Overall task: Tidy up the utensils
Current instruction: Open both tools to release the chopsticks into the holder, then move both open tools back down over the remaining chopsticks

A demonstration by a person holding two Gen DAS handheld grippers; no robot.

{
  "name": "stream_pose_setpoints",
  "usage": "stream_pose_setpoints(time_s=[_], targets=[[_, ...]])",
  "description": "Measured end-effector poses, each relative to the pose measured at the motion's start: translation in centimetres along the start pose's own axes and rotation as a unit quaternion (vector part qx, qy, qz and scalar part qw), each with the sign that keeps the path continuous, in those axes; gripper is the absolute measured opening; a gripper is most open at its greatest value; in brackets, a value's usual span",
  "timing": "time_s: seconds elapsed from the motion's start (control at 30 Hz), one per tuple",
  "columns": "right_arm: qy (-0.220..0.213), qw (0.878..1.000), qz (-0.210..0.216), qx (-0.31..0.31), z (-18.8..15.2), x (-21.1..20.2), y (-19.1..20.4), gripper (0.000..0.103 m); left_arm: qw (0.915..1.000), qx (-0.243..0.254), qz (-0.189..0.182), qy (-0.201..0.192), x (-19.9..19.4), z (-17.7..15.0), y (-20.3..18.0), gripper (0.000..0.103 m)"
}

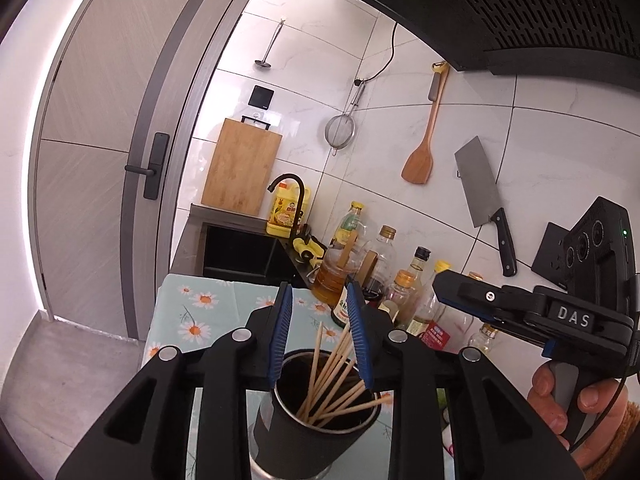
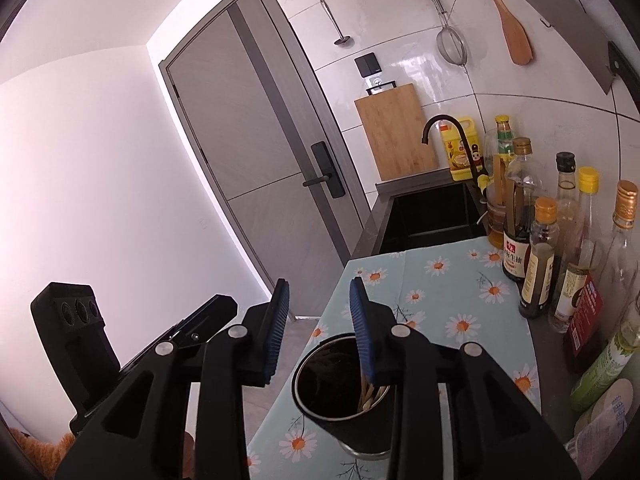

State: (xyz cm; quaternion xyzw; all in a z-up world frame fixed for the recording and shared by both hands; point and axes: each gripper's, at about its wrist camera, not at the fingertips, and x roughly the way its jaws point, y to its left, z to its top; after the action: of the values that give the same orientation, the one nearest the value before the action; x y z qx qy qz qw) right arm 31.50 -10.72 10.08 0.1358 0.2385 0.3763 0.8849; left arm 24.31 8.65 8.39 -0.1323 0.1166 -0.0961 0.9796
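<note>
A dark metal cup (image 1: 316, 412) holds a loose fan of wooden chopsticks (image 1: 336, 376), their tips leaning toward my right. It stands on a daisy-print cloth (image 2: 452, 292) close to the counter's near edge — open floor lies beyond the cloth on my left. My left gripper (image 1: 320, 336) hangs above the cup's mouth, jaws parted and holding nothing; my right gripper (image 2: 320, 328) is likewise released, one pad over the rim. A crowd of bottles (image 2: 540, 256) lines the wall side, with a black sink (image 2: 432, 216) further back.
</note>
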Motion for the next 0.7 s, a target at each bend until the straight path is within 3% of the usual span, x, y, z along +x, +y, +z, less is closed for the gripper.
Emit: stream_pose_setpoints(time_s=[0.03,0.07,0.2,0.33,0.43,0.53,0.63,0.7], targets=[[0.006,1.000,0.001,0.005,-0.3,-0.5,0.0,0.033,1.0000,0.000,0.000,0.008,-0.4,0.1,-0.2,0.042],[0.010,1.000,0.001,0.008,-0.6,-1.0,0.1,0.034,0.9999,-0.001,-0.005,0.012,-0.9,0.1,-0.3,0.045],[0.023,0.999,0.011,0.021,-2.1,-3.0,0.2,0.039,0.9996,0.012,0.001,0.027,-3.3,-0.4,-0.9,0.045],[0.043,0.999,0.006,0.027,-3.8,-4.6,0.6,0.054,0.9977,0.014,0.025,0.061,-4.8,-1.1,-1.3,0.046],[0.066,0.998,0.007,0.013,-5.1,-5.4,1.5,0.064,0.9955,0.012,0.044,0.083,-5.9,-1.9,-1.2,0.059],[0.077,0.997,0.007,0.012,-6.1,-6.0,2.0,0.072,0.9935,-0.006,0.040,0.107,-6.7,-2.7,-0.8,0.068],[0.085,0.996,0.006,0.023,-6.6,-6.6,2.1,0.095,0.9916,-0.013,0.050,0.118,-7.6,-3.4,-0.5,0.084],[0.094,0.995,-0.002,0.027,-7.0,-6.7,2.0,0.098,0.9911,-0.013,0.057,0.120,-8.2,-3.9,-0.5,0.093]])
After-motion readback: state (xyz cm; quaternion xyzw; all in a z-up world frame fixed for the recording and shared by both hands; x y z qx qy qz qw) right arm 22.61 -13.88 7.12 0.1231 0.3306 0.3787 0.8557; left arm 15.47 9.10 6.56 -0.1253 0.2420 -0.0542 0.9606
